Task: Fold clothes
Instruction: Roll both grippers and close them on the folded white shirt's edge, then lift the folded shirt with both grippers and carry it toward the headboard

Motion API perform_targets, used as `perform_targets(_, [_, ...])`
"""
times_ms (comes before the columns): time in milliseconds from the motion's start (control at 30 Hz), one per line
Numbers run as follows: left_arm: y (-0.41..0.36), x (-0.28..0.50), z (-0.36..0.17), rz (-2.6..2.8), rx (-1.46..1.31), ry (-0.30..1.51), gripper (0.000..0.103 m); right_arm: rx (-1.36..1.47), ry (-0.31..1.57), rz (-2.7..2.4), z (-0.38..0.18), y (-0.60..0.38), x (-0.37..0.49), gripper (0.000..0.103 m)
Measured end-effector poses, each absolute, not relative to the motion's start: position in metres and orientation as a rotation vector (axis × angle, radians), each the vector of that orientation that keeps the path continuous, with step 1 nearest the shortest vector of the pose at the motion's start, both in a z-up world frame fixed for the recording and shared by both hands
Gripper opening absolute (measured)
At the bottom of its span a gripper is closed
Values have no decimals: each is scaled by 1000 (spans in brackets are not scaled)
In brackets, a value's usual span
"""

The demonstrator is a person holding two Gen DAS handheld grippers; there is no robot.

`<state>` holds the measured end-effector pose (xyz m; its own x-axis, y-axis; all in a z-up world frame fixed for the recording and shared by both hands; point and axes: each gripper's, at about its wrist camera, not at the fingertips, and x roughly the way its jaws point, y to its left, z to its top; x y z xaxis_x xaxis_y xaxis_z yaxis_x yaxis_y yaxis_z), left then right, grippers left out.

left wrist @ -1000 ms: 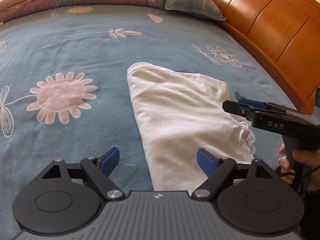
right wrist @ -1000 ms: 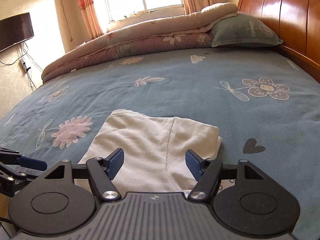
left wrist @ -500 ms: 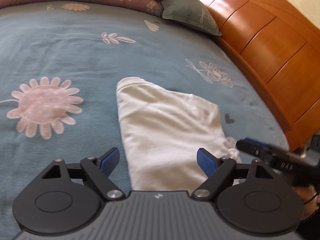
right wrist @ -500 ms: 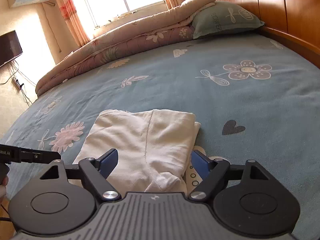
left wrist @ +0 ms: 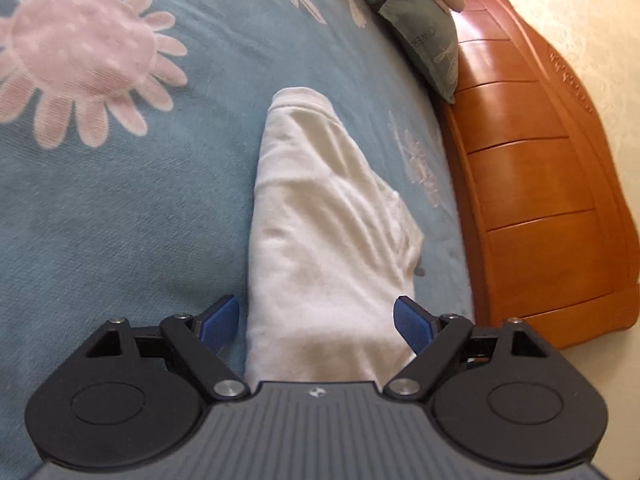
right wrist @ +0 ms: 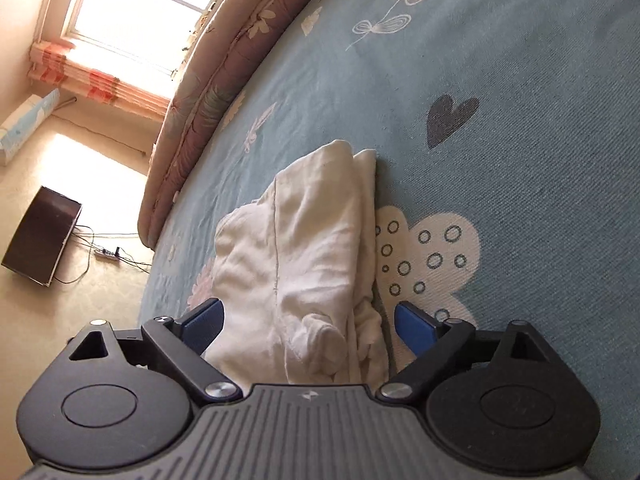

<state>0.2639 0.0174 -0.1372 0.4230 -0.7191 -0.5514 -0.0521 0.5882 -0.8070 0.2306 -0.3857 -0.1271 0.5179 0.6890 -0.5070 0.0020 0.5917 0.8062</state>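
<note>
Cotton, by the look of it: the white garment [left wrist: 320,240] lies on the blue flowered bedspread [left wrist: 120,220] in a narrow, already doubled-over bundle, soft and light, creased along its length, and it would likely sag and slide out of shape if lifted by one point only. On the left, the left gripper [left wrist: 316,322] stands wide open, its blue pads straddling the near end of the cloth with nothing pinched between them. A thick layered edge or a corner looks the safest place to take hold, so that all the plies come up together. On the right, the right gripper [right wrist: 308,320] is likewise spread wide over the bunched near end of the garment [right wrist: 304,248], where a seam runs lengthwise and loose folds bulge; it grips nothing that I can see. Whether another fold is due or the bundle is done, the scene does not settle. Writing: the grey-green pillow [left wrist: 428,40] against the wooden headboard [left wrist: 540,184] carries printed letters that seem to read "FLOWERS", partly hidden, and the headboard bears a carved motif too blurred to read.
</note>
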Motion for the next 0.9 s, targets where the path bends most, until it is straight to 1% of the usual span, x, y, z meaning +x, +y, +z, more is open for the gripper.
perform_targets(167, [12, 288, -142, -530, -890, 1072, 85, 848, 971, 504, -126, -376, 254, 96])
perform_targets(333, [-2, 308, -140, -546, -847, 1074, 88, 865, 966, 529, -127, -367, 274, 103])
perform_targets(467, [-2, 303, -137, -558, -835, 1066, 89, 880, 966, 543, -128, -367, 269, 103])
perform_targets(667, [17, 285, -145, -624, -921, 1062, 90, 903, 966, 565, -130, -366, 263, 103])
perform_targets(800, [14, 301, -144, -614, -917, 1053, 90, 917, 963, 580, -130, -365, 260, 103])
perform_targets(900, [8, 313, -142, -615, -905, 1041, 90, 932, 911, 586, -132, -361, 278, 103])
